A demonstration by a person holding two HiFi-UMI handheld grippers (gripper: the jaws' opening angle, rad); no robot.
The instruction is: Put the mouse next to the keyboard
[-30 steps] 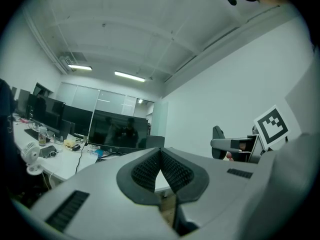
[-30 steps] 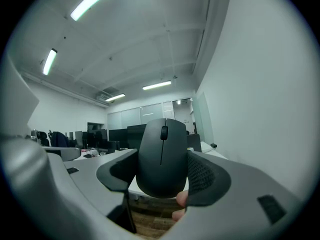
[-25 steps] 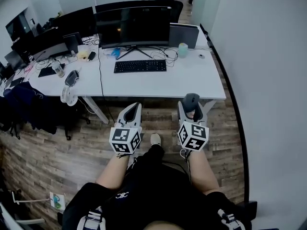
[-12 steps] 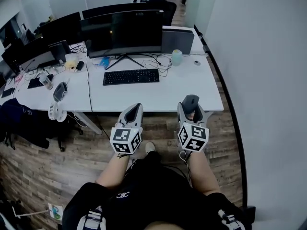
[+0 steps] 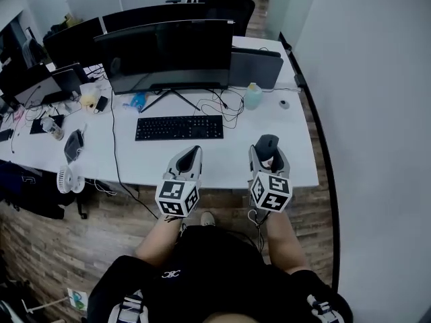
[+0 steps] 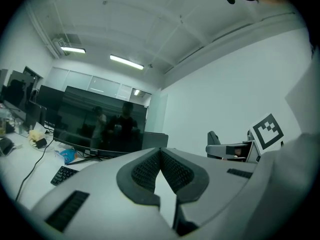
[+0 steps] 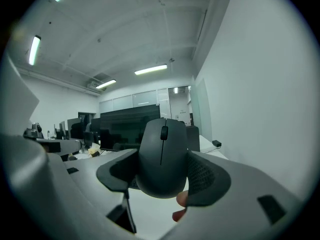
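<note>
The keyboard (image 5: 179, 127) lies mid-tabletop (image 5: 229, 160), bare surface to its right. Just near of it my left tongs (image 5: 190, 155) are pressed together, empty. On the right, my right tongs (image 5: 268, 147) pinch the mouse (image 7: 162, 156) by its sides above the near edge. I judge the smooth shell could slip, or an early release could drop it onto the floor (image 5: 81, 241).

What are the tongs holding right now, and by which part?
The right tongs grip the dark mouse by its two sides, scroll wheel facing their camera. The left tongs are shut on nothing.
</note>
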